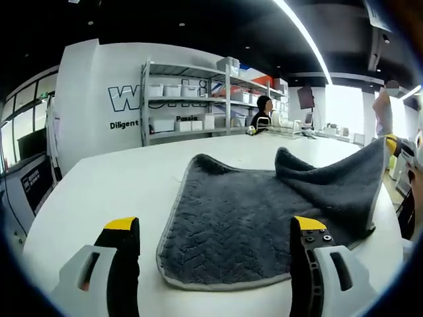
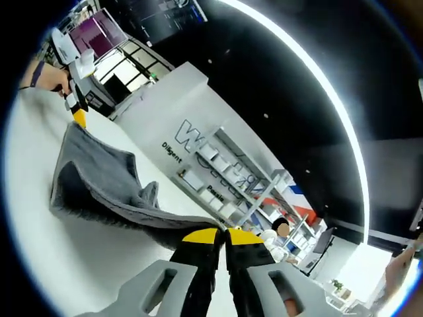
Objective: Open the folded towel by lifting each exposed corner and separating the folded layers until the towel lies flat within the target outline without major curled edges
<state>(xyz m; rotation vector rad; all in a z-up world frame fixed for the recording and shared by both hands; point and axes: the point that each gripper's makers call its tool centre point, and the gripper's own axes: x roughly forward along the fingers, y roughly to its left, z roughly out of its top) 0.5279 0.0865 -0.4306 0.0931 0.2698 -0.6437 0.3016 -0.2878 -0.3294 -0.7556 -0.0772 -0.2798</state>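
Observation:
A dark grey towel (image 1: pixel 244 224) with a pale hem lies on the white table (image 1: pixel 119 185). Its right side is lifted into a raised fold. My left gripper (image 1: pixel 216 228) stands open just above the towel's near edge, one yellow-tipped jaw to each side, nothing between them. In the right gripper view, my right gripper (image 2: pixel 223 236) is shut on a corner of the towel (image 2: pixel 99 178), holding it up off the table. That gripper (image 1: pixel 391 142) shows at the right of the left gripper view, at the lifted corner. The left gripper (image 2: pixel 78 109), in a hand, sits at the towel's far end.
Metal shelves (image 1: pixel 198 99) with white boxes stand against the wall behind the table. A person (image 1: pixel 263 112) sits beyond the far edge. More table surface (image 2: pixel 39 264) spreads around the towel.

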